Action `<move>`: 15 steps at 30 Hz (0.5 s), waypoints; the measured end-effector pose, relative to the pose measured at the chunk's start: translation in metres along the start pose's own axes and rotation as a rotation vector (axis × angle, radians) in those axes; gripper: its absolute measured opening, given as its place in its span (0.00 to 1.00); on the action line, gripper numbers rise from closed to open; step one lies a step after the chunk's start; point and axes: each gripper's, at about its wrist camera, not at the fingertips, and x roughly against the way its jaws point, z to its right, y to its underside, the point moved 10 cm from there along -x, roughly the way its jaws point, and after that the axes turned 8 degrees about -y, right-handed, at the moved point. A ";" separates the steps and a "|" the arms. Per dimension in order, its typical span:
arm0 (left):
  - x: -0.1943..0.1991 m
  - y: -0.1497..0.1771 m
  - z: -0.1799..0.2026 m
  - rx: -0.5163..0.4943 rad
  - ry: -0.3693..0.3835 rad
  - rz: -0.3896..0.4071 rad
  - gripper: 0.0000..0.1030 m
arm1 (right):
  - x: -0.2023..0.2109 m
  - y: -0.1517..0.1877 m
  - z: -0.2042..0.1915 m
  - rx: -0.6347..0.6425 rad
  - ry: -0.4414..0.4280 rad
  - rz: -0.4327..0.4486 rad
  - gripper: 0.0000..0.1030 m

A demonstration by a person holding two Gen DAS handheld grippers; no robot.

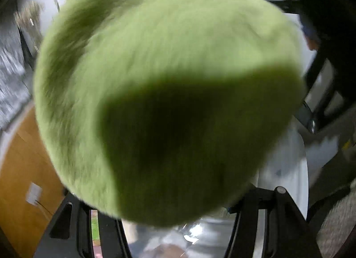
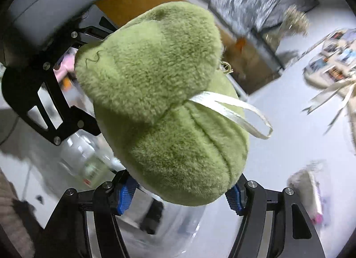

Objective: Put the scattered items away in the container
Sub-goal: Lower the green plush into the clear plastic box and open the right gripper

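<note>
Clamping the green plush toy [image 2: 164, 106] between both tongs: right tongs [image 2: 180, 193] at lower centre, left tongs [image 2: 73, 75] gripping upper left.

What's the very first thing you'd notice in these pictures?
A big fuzzy green plush toy fills the middle of both views, almost blocking the left camera. A shiny white ribbon loop sticks out of its side, and the right gripper squeezes its bottom end between blue pads. Below it sits a clear plastic container.
</note>
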 end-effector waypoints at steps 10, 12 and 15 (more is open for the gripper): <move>-0.095 -0.020 0.005 0.107 0.191 -0.245 0.61 | -0.111 0.047 -0.011 0.099 -0.125 -0.168 0.66; -0.099 -0.024 0.000 0.132 0.199 -0.271 0.61 | -0.131 0.059 -0.016 0.143 -0.124 -0.216 0.65; -0.096 -0.037 -0.012 0.178 0.202 -0.273 0.61 | -0.164 0.078 -0.019 0.178 -0.151 -0.299 0.64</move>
